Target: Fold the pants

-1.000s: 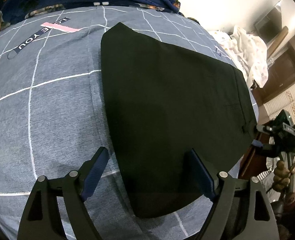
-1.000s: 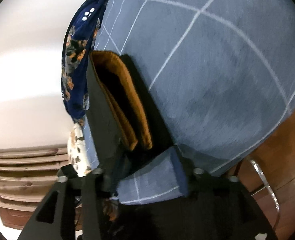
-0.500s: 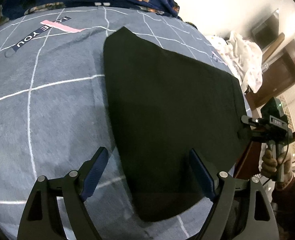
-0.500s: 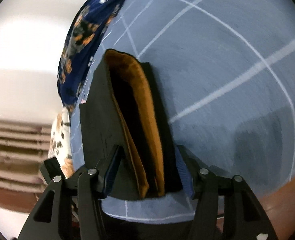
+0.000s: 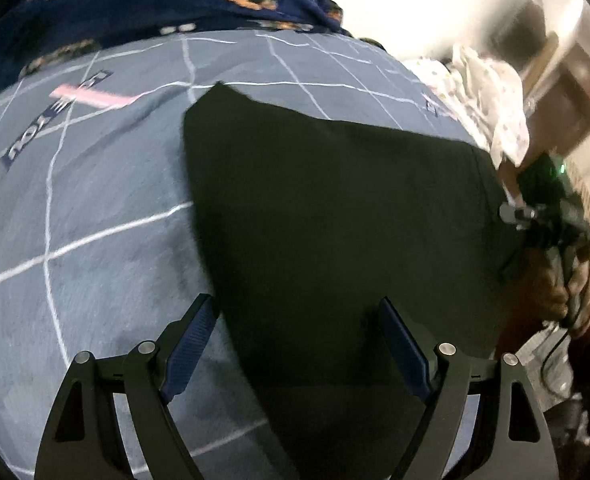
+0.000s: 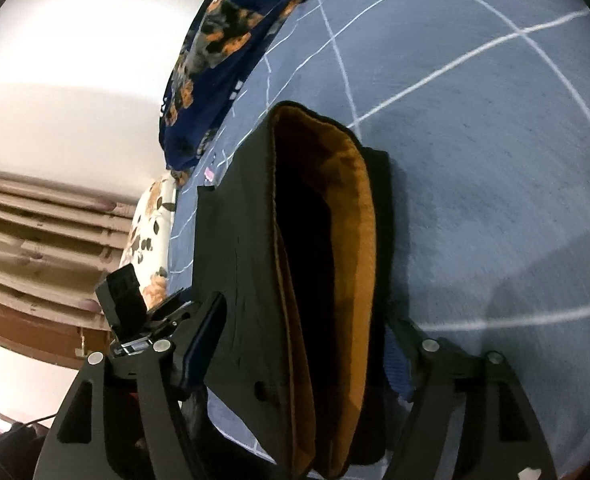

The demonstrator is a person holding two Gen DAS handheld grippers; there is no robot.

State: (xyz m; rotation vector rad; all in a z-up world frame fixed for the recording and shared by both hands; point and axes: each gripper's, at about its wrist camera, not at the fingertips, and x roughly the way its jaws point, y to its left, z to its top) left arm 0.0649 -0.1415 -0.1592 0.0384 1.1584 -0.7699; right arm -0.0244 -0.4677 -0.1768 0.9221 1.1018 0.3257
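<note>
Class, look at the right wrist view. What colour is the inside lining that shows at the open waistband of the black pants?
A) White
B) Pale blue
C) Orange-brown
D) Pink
C: the open waistband of the black pants shows an orange-brown lining on its inner face, lying between the fingers of the open right gripper on the grey checked bedsheet.

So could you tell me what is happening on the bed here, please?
A person with a handheld gripper in each hand is folding a pair of black pants laid on a grey checked bedspread. The left gripper is open, with one corner of the pants between its fingers. The right gripper is also open, its fingers straddling the other end of the pants, where the orange lining shows. Neither gripper has closed on the fabric.
</note>
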